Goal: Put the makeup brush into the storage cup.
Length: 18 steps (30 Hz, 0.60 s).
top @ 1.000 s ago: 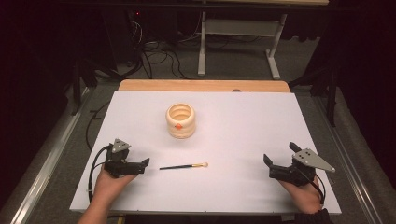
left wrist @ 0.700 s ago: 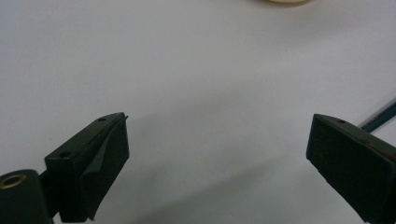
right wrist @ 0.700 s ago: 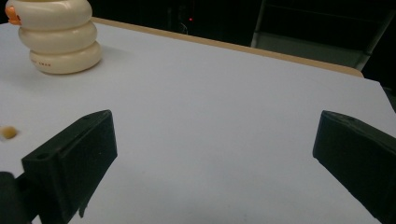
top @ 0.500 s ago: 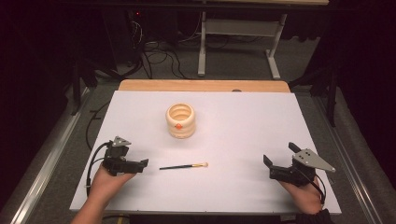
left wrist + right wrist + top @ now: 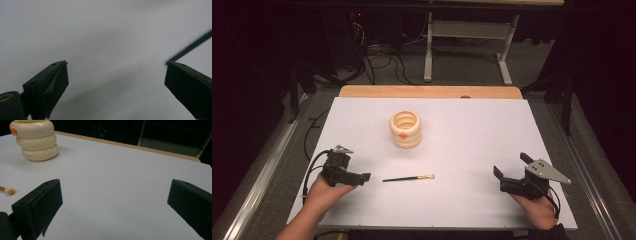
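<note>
Two handheld grippers, both black bodied. Left gripper (image 5: 346, 172) – black blocky housing, small grey three-cornered plate on top, black cable looping off its rear. Right gripper (image 5: 512, 181) – larger grey three-cornered plate, black cable by the wrist, dark sleeve cuff. Jaws are matte black wedges with small screw holes; brass-coloured ring at the left one's base.

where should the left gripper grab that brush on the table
Probably the dark handle of the brush, a little in from its near end. It lies flat, pointing at the open left gripper, bristle tip away. Come down from above with the jaws across the thin shaft.
</note>
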{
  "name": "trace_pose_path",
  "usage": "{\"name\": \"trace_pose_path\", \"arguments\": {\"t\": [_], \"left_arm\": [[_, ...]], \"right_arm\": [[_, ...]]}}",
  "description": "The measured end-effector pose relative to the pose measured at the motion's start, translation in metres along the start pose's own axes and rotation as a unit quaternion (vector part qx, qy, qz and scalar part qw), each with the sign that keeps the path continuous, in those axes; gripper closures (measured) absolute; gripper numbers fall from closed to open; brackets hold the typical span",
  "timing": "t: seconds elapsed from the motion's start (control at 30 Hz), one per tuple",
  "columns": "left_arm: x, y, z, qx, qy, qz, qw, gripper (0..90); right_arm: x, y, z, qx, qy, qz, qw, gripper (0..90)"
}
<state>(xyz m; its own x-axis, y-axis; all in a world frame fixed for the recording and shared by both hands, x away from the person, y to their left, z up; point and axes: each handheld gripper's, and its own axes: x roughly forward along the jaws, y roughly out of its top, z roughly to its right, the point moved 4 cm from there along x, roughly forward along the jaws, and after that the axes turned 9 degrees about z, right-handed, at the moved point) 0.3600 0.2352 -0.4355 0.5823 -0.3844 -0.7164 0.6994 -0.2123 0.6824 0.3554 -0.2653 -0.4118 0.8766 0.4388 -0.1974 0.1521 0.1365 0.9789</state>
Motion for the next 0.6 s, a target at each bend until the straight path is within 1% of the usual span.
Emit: {"name": "trace_pose_path", "arguments": {"t": [0.07,0.13,0.2,0.23,0.27,0.3,0.4,0.53,0.57,0.6], "left_arm": [[-0.0003,0.0009,-0.0004,-0.002,0.002,-0.001,1.0,5.8],[0.0002,0.001,-0.0009,-0.009,0.001,-0.009,0.9999,5.4],[0.0004,0.001,-0.0014,-0.009,0.001,-0.013,0.9999,5.3],[0.0004,0.0008,-0.0018,-0.008,0.003,-0.023,0.9997,5.0],[0.0004,0.0008,-0.0018,-0.008,0.003,-0.023,0.9997,5.0],[-0.0001,0.0012,-0.0021,-0.002,0.004,-0.031,0.9995,4.8],[-0.0003,0.0029,-0.0023,-0.001,0.001,-0.039,0.9992,3.8],[-0.0006,0.005,-0.0019,0.002,0.0,-0.049,0.9988,2.2],[-0.0007,0.0061,-0.0007,0.004,-0.004,-0.054,0.9985,1.4],[-0.0007,0.0061,-0.0007,0.004,-0.004,-0.054,0.9985,0.8]], "right_arm": [[-0.0008,0.0007,0.0008,-0.004,0.0,0.003,1.0,1.0],[-0.0012,0.0004,0.0008,-0.003,0.001,0.001,1.0,1.0],[-0.0013,0.0008,0.0008,-0.001,0.002,0.002,1.0,1.0],[-0.0022,0.0027,0.0012,0.003,0.001,0.005,1.0,1.0],[-0.0022,0.0027,0.0012,0.003,0.001,0.005,1.0,1.0],[-0.0024,0.0038,0.0006,0.003,0.003,0.007,1.0,1.0],[-0.0021,0.0034,0.0003,0.0,0.003,0.004,1.0,1.0],[-0.0012,0.0029,-0.0009,0.003,0.006,-0.002,1.0,1.0],[-0.0001,0.0028,-0.0019,0.002,0.008,-0.004,1.0,1.0],[-0.0001,0.0028,-0.0019,0.002,0.008,-0.004,1.0,1.0]]}}
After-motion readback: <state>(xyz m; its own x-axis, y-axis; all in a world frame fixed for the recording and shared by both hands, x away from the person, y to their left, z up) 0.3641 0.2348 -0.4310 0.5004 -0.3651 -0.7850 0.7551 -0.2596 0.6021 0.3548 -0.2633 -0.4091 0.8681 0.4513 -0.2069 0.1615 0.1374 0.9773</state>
